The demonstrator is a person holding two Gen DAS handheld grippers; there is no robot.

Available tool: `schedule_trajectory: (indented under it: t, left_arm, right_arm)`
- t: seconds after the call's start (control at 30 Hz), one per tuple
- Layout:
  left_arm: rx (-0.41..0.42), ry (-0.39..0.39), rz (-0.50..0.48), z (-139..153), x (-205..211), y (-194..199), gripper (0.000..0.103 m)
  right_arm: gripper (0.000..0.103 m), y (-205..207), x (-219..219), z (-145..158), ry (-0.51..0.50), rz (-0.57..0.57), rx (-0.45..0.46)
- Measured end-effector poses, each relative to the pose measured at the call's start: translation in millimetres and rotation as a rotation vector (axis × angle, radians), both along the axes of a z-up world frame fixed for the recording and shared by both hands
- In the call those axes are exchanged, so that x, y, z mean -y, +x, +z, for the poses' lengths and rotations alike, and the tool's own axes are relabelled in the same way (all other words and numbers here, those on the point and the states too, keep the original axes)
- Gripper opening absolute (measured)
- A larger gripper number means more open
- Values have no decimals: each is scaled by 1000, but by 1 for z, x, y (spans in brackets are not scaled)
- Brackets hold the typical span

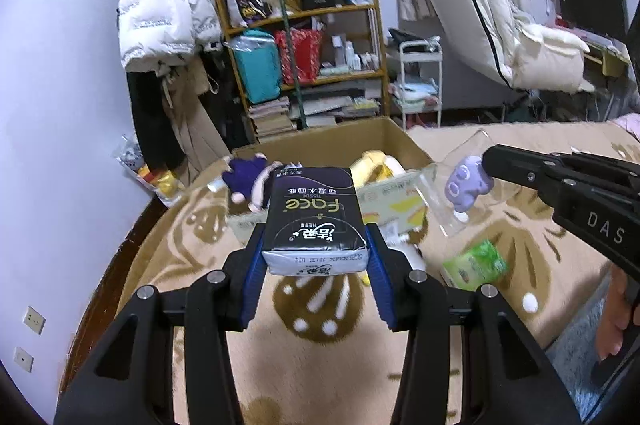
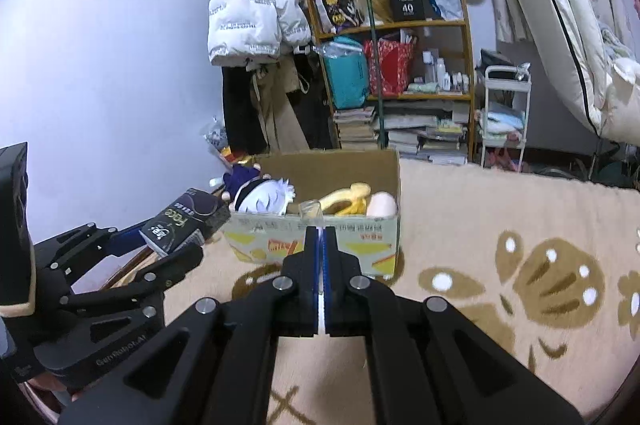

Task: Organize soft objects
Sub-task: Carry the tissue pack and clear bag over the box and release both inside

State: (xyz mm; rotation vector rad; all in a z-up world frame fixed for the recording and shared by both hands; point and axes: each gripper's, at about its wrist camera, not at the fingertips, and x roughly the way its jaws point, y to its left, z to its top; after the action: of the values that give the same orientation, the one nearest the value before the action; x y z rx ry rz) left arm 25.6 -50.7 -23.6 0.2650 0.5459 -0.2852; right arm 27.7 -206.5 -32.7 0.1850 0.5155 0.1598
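My left gripper point(image 1: 316, 245) is shut on a black "Face" tissue pack point(image 1: 314, 213) and holds it above the blanket, just in front of an open cardboard box point(image 1: 400, 141). The box holds a purple plush point(image 1: 244, 177) and a yellow plush point(image 1: 374, 165). My right gripper point(image 2: 321, 231) is shut on the edge of a clear plastic bag point(image 1: 452, 169) with a small purple plush point(image 1: 466, 185) inside, held in the air right of the box. In the right wrist view the box point(image 2: 320, 237) lies straight ahead, and the tissue pack point(image 2: 180, 221) shows at the left.
A green packet point(image 1: 478, 263) lies on the beige patterned blanket point(image 1: 320, 365) right of my left gripper. Behind the box stand a cluttered wooden shelf point(image 1: 304, 57), a hanging white jacket point(image 1: 164, 9) and a white cart point(image 1: 420, 85). The bed edge drops off at the left.
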Motion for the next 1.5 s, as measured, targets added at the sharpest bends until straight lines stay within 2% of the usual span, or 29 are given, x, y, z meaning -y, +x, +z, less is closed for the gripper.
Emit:
schedule_trajectory:
  t: [0.3, 0.77, 0.97, 1.07, 1.37, 1.47, 1.5]
  left_arm:
    - [84, 12, 2, 16, 6, 18, 45]
    - [122, -1, 24, 23, 12, 76, 45]
    - [90, -19, 0, 16, 23, 108, 45]
    - [80, -22, -2, 11, 28, 121, 45]
    - [17, -46, -10, -11, 28, 143, 46]
    - [-10, -50, 4, -17, 26, 150, 49]
    - [-16, -43, 13, -20, 27, 151, 54]
  right_arm:
    - [2, 22, 6, 15, -11, -7, 69]
    - [3, 83, 14, 14, -14, -16, 108]
    - [3, 105, 16, 14, 17, 14, 118]
    - [3, 113, 15, 14, -5, 23, 131]
    - [3, 144, 18, -10, 21, 55, 67]
    - [4, 151, 19, -22, 47, 69, 25]
    - [4, 153, 19, -26, 56, 75, 10]
